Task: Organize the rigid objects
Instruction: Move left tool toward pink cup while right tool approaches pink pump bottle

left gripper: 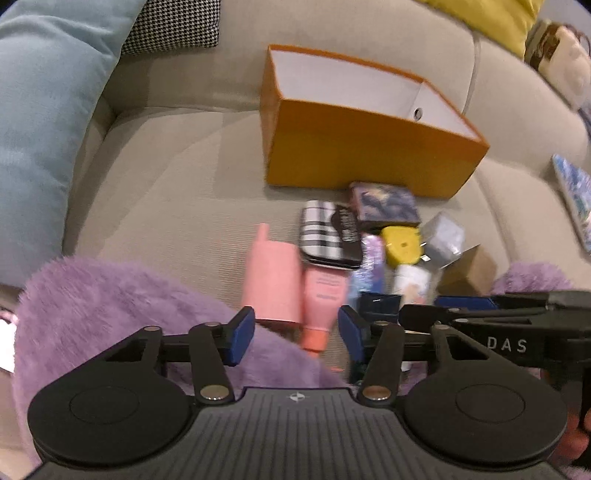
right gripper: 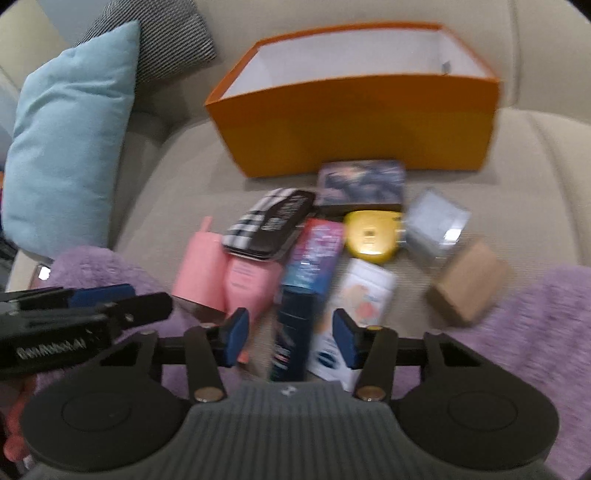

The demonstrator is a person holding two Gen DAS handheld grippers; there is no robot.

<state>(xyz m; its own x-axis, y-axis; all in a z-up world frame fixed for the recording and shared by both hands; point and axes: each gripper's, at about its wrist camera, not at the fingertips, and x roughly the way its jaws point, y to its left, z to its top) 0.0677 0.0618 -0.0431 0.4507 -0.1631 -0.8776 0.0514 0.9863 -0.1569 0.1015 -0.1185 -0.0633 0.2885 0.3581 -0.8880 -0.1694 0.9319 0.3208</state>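
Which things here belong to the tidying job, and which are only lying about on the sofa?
For the job:
- orange box
- pink bottle
- pink tube
- striped case
- yellow disc
- brown block
- dark tin

Lying about:
- blue pillow
- checked pillow
- purple blanket

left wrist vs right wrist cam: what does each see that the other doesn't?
Left wrist only: yellow cushion at top right, a blue patterned flat item at the right edge.
Right wrist only: the white carton in full, the dark blue box running between the right claw fingers.
Both: orange box, open and looking empty, pink bottle, yellow case, blue pillow, purple fleece.
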